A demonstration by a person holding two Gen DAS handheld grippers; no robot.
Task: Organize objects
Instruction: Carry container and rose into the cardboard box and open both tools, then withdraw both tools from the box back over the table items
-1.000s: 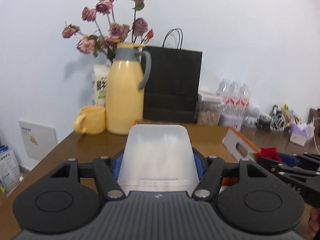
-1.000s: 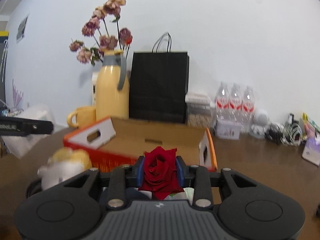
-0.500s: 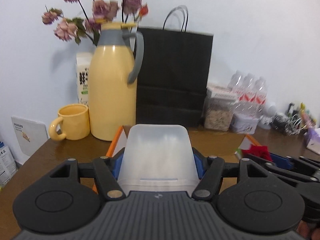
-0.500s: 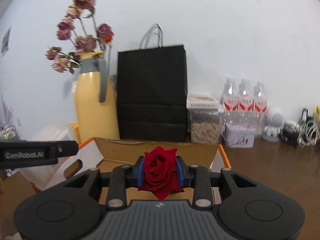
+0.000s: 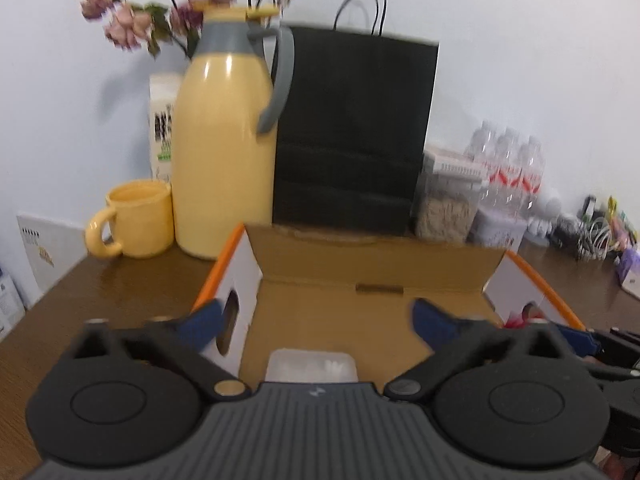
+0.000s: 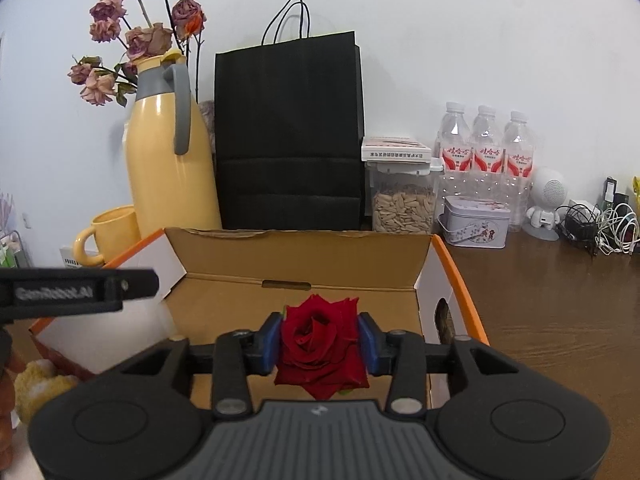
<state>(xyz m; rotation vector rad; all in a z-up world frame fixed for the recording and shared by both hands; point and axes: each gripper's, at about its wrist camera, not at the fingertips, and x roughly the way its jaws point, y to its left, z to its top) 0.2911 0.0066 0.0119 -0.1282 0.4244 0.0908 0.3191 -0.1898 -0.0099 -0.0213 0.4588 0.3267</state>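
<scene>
Rose (image 6: 322,346): bloom faces the right wrist camera, between the right gripper (image 6: 322,344) pads, above the cardboard box (image 6: 304,256); stem axis hidden.
Right jaws: just widened, grip cannot be told.
Left gripper (image 5: 316,320): jaws just spread, released.
Container (image 5: 312,366): earlier clamped, now low in box.

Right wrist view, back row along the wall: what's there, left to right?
Yellow mug → yellow thermos jug → black paper bag → clear jar of seeds → three water bottles → small white robot figure → tangle of cables.
</scene>
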